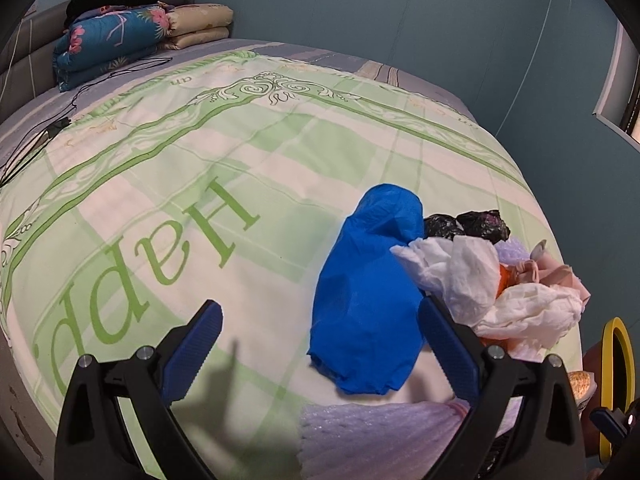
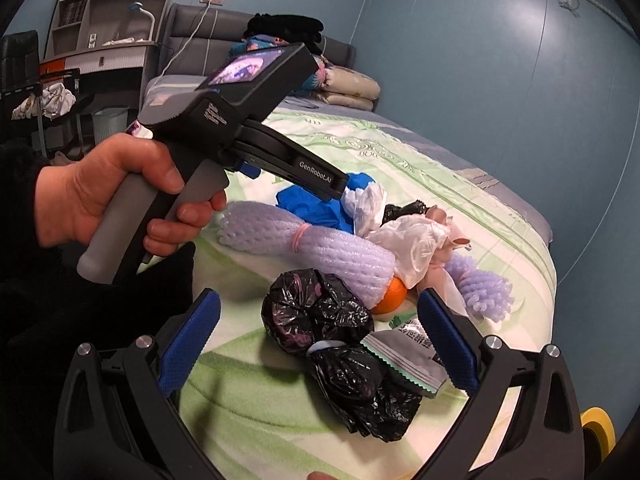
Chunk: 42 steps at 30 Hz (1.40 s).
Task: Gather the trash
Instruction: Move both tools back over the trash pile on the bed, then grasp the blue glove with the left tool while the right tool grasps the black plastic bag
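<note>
A pile of trash lies on the bed. In the left wrist view my left gripper (image 1: 320, 344) is open, low over a crumpled blue plastic bag (image 1: 366, 300) that lies between its fingers, untouched. White crumpled tissue (image 1: 472, 276), black bags (image 1: 468, 226) and purple foam netting (image 1: 380, 436) lie beside it. In the right wrist view my right gripper (image 2: 318, 338) is open above a tied black plastic bag (image 2: 332, 340). Near it are a silver snack wrapper (image 2: 412, 354), an orange (image 2: 392, 300), purple foam netting (image 2: 340, 256), white tissue (image 2: 408, 240) and the blue bag (image 2: 316, 204).
The bed has a green and white quilt (image 1: 200, 184); folded blankets (image 1: 120, 36) are stacked at its head. A yellow-rimmed object (image 1: 618, 380) stands past the bed's right edge. A hand (image 2: 120, 188) holds the left gripper's handle. Shelves and a desk (image 2: 100, 32) stand at the far left.
</note>
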Tool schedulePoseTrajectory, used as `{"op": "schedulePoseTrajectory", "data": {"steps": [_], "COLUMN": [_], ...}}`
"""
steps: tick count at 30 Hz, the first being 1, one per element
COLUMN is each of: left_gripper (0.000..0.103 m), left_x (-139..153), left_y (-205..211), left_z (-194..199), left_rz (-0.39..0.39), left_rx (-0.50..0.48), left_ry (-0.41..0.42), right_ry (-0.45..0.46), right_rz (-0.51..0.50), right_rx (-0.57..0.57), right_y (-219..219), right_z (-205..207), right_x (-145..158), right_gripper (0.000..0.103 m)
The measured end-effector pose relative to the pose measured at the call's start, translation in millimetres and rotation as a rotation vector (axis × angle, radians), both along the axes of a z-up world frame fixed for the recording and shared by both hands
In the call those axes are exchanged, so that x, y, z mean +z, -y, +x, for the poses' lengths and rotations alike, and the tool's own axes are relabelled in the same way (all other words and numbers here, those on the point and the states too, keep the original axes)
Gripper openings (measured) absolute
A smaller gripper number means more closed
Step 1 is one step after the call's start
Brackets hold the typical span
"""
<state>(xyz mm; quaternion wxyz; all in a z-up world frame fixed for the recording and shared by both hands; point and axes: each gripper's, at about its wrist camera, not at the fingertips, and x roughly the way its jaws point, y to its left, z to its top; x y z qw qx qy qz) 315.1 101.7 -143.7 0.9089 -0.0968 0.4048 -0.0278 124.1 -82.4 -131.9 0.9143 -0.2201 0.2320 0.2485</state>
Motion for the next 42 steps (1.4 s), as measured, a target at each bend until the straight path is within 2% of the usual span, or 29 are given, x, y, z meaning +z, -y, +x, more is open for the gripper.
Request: {"op": "schedulePoseTrajectory", "data": {"steps": [3,5,8,10,11,12,26,28,31,37,42], "left_gripper": [0.095,0.095,0.088,0.081,0.078,0.074,0.03,0.02,0.015,0.012,0.012], "left_x": [-3.7,-6.2,-7.6,-8.5,-9.4,-10.8,-12.1,-11.2,-8.6,0.2,10.5], "left_y": [-0.3,0.2,2.7,4.5,5.5,6.6,2.7,1.5,-3.6,-13.3,-24.9], "left_z": [1.8,3.7,5.7,7.1,7.9,9.6,13.9,12.7,10.2,1.7,-12.6], "left_rz": [-0.006,-0.02,-0.018,-0.016,-0.014,-0.013,-0.06,-0.069,-0.104,-0.141,-0.156], "left_rx": [-0.003,-0.012,-0.025,-0.038,-0.043,-0.048,-0.027,-0.022,-0.005,0.021,0.046], "left_ry": [-0.003,-0.01,-0.011,-0.015,-0.019,-0.028,-0.061,-0.059,-0.053,-0.033,0.006], "right_ry": [-0.012,-0.017,-0.026,-0.029,-0.031,-0.03,-0.082,-0.096,-0.108,-0.163,-0.226], "right_rz": [-0.014,-0.029,-0.023,-0.025,-0.03,-0.04,-0.06,-0.039,0.006,0.108,0.232], "right_rx": [-0.007,-0.021,-0.024,-0.023,-0.021,-0.022,-0.042,-0.042,-0.045,-0.04,-0.003], "right_y": [-2.7,-4.4,-5.2,-5.6,-6.3,-7.9,-9.2,-7.3,-2.5,14.6,32.0], "right_z": [3.9,6.2,7.2,7.4,7.3,7.4,12.6,13.0,11.9,16.8,17.9], "right_x": [-3.7,-6.0,-6.5,-6.9,-7.7,-8.4,-12.1,-9.4,-1.4,18.4,39.5], "right_gripper": [0.083,0.081,0.078,0.073,0.067,0.057,0.033,0.026,0.022,0.02,0.02]}}
